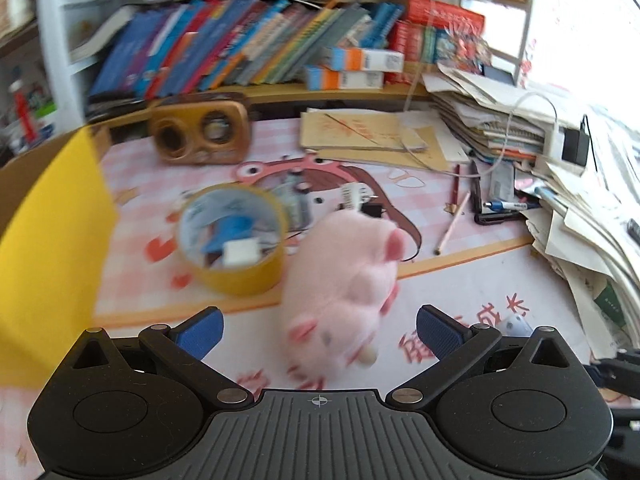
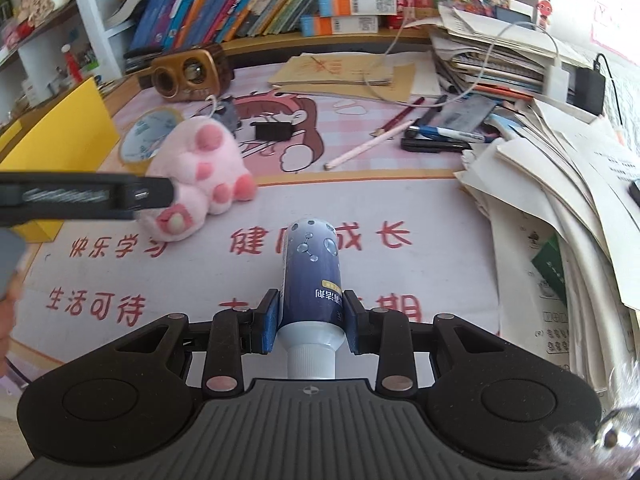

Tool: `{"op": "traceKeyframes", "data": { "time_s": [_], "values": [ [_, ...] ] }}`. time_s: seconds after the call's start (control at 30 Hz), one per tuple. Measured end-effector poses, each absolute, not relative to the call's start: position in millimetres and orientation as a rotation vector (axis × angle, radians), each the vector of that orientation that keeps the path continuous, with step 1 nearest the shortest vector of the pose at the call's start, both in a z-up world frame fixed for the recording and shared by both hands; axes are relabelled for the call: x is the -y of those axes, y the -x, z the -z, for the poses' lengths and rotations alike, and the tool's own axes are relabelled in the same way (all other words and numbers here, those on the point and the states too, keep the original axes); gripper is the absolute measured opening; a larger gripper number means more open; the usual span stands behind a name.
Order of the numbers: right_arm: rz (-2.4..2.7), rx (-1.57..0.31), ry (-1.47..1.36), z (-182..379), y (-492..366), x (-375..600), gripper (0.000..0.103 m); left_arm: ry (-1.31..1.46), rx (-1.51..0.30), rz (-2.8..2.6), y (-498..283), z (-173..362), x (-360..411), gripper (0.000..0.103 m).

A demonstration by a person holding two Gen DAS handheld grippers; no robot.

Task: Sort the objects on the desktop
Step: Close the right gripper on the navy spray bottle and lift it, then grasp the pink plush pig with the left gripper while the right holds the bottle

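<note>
A pink plush paw (image 1: 344, 280) lies on the cartoon desk mat (image 1: 460, 292), just ahead of my left gripper (image 1: 320, 316). The gripper is open, and its blue pads (image 1: 200, 332) stand wide on either side of the plush without touching it. In the right wrist view the same plush (image 2: 200, 164) shows with a black finger (image 2: 140, 196) of the left gripper against its near side. My right gripper (image 2: 311, 298) is shut on a blue bottle (image 2: 312, 256) with a white cap, held above the mat with the cap toward the camera.
A yellow tape roll (image 1: 236, 236) with small parts inside sits left of the plush, beside a yellow box (image 1: 48, 240). A wooden speaker (image 1: 200, 132), a black binder clip (image 2: 272, 131), pencils and pens (image 2: 368, 146) lie further back. Stacked papers (image 2: 560, 184) crowd the right edge.
</note>
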State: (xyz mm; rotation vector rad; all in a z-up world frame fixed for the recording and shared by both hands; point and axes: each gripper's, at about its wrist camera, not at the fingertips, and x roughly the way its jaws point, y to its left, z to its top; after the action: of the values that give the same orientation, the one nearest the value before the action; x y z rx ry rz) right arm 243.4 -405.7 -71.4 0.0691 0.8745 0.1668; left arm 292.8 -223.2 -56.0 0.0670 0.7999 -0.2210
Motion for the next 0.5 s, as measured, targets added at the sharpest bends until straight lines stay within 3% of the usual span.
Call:
{"op": "traceKeyframes", "data": {
  "time_s": [0.27,0.33,0.4,0.5],
  "values": [
    [-0.170,-0.879,-0.082,73,-247,412,0.030,-0.107,-0.826,0.209,-314,74,238,0.097],
    [-0.171,-0.880,-0.083,74,-248,414,0.030,-0.122,-0.820,0.206,-318,76,242,0.092],
    [-0.173,-0.881,-0.081,73,-248,414,0.030,-0.137,-0.830,0.198,-322,79,245,0.076],
    [-0.177,-0.875,-0.083,72,-248,415,0.030,-0.126,-0.826,0.207,-323,78,245,0.066]
  ]
}}
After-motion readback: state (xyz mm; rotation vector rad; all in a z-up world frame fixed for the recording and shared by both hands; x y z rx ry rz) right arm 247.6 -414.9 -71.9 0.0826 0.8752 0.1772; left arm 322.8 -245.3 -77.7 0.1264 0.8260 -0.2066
